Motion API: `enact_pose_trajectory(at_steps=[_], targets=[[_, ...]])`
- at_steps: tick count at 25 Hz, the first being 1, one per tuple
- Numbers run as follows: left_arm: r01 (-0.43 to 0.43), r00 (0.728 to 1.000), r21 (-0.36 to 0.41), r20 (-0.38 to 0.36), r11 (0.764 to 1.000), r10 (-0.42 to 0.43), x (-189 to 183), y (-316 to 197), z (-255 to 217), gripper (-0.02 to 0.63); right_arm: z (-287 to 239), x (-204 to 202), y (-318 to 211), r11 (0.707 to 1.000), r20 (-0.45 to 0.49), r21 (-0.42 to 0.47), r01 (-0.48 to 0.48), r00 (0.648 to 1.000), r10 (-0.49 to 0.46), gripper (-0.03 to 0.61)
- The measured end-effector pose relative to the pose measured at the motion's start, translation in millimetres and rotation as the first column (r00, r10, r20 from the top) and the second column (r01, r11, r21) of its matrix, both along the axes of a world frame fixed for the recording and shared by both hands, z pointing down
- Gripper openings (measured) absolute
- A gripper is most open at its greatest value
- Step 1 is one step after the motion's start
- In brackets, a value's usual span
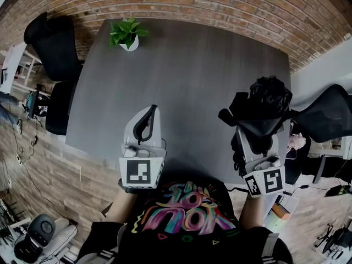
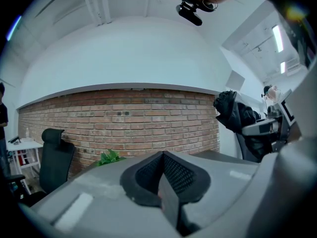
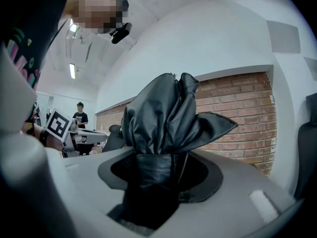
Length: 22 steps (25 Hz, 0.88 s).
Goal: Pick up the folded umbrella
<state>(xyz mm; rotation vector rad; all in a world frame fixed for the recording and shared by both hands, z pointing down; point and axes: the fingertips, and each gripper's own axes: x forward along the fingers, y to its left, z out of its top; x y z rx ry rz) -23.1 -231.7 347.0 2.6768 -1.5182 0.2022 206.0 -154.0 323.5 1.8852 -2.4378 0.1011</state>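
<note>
- Folded umbrella (image 1: pixel 265 102), black, fabric bunched and loose. Loc: in the right gripper (image 1: pixel 254 130), over the table's (image 1: pixel 192 76) right side, near its R edge; the left gripper view shows it up off the tabletop.
- Umbrella long axis: runs along the gripper's own line, approx. level, pointing away from the person toward the brick wall (image 1: pixel 220 4). Canopy end leads, spilling out past the jaw tips. Near end is buried between the jaws, so which part is gripped can't be told.
- Right gripper, own view: jaws part-spread and clamped on the umbrella's strapped waist. Fabric flares above the pads (image 3: pixel 198 170).
- Left gripper (image 1: pixel 144 126): jaws pressed together, nothing between them. Over the table's near-centre, well apart from the umbrella.
- Writing/labels: b/w square markers on the left cube (image 1: pixel 138 172) and right cube (image 1: pixel 265 181). Multicolour lettering on the person's black shirt (image 1: pixel 184 213), too warped to read. Any print on the umbrella can't be made out.
- Misc: potted plant (image 1: pixel 126 34) at the table's far L corner; black office chair (image 1: pixel 52 43) to the left, another chair (image 1: pixel 327 114) to the right.
</note>
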Motion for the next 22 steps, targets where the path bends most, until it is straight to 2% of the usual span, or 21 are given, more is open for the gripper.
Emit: enact_pose_trajectory(at_steps=[22], targets=[[0.016, 1.0, 0.016, 0.015, 1.0, -0.016, -7.8, 4.4, -6.5, 0.001, 1.5, -8.2, -0.5, 1.0, 0.012, 0.0, 0.005, 1.0, -0.005, 0.238]])
